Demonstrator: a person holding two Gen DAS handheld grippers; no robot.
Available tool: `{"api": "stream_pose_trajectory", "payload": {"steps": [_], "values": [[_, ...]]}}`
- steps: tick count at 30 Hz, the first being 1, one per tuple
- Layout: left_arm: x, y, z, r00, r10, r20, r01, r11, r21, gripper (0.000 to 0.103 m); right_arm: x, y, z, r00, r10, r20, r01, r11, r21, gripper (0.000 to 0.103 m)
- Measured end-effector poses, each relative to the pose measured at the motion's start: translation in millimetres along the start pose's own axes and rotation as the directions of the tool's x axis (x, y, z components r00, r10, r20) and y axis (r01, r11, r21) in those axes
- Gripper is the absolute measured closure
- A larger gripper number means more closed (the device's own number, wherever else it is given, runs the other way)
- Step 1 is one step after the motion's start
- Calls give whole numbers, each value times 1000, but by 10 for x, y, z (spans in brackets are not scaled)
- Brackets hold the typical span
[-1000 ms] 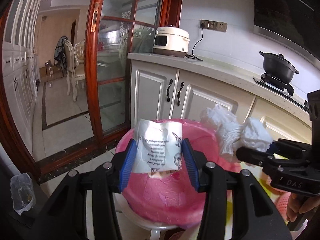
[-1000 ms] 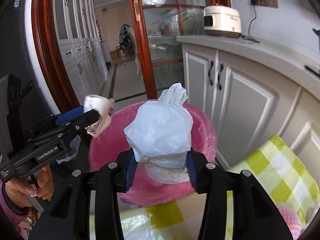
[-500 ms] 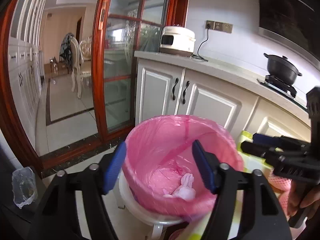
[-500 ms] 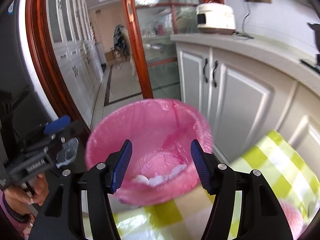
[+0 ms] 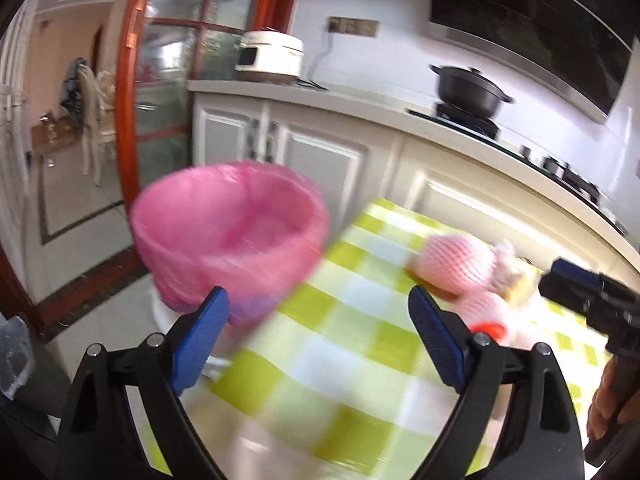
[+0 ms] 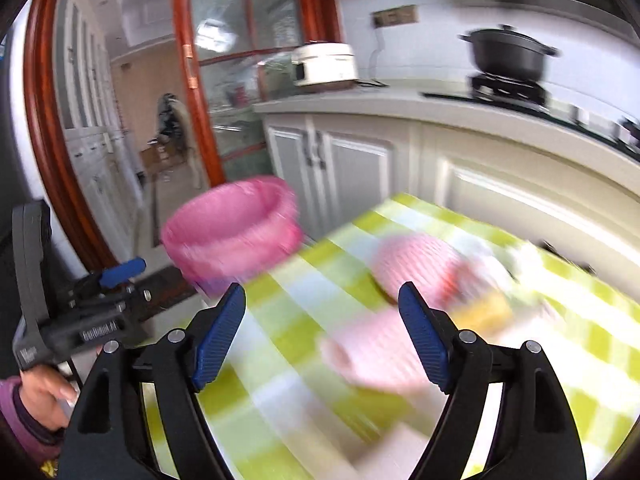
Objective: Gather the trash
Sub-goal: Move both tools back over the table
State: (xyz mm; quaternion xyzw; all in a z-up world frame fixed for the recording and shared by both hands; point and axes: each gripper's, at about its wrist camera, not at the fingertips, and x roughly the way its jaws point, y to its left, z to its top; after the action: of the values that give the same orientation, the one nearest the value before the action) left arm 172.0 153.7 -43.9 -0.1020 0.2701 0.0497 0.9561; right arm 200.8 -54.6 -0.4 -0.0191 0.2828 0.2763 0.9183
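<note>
Since both loads dropped, both jaws gape (empty) beside the bin [image 5: 228, 232].

White cabinets [image 5: 320, 152], red-framed glass door [image 5: 168, 80], pale tiled floor [image 5: 72, 208], checked tablecloth [image 5: 352, 344]

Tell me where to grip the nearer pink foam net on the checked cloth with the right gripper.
Take the nearer foam net across its narrow middle, coming down from above with the open right gripper. It lies flat and soft on the cloth, so it should squash between the pads. Motion blur hides its exact edges.
</note>
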Motion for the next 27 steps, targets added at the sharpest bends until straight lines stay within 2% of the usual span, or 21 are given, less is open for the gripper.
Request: {"api": "stream_pose_trajectory", "payload": {"steps": [4, 9, 13, 17, 20, 27], "values": [[39, -360, -198, 999, -37, -21, 38, 998, 44, 15, -218, -291, -397, 996, -80, -34, 82, 995, 55, 28], [97, -744, -381, 993, -99, -62, 104, 992, 78, 15, -361, -538, -799, 989, -137, -60, 143, 983, 116, 28], [86, -988, -534, 988, -131, -79, 140, 983, 121, 15, -429, -783, -958, 984, -163, -65, 173, 968, 183, 28], [99, -1192, -641, 983, -156, -96, 169, 974, 153, 15, -443, -1018, -1014, 981, -184, -65, 194, 954, 228, 28], [101, -1262, -683, 982, -160, -97, 175, 971, 164, 15, -387, -1151, -993, 984, -170, -58, 180, 947, 265, 28], [102, -1224, -721, 984, -146, -99, 160, 974, 160, 15, -112, -1136, -916, 988, -135, -74, 151, 949, 277, 28]]}}
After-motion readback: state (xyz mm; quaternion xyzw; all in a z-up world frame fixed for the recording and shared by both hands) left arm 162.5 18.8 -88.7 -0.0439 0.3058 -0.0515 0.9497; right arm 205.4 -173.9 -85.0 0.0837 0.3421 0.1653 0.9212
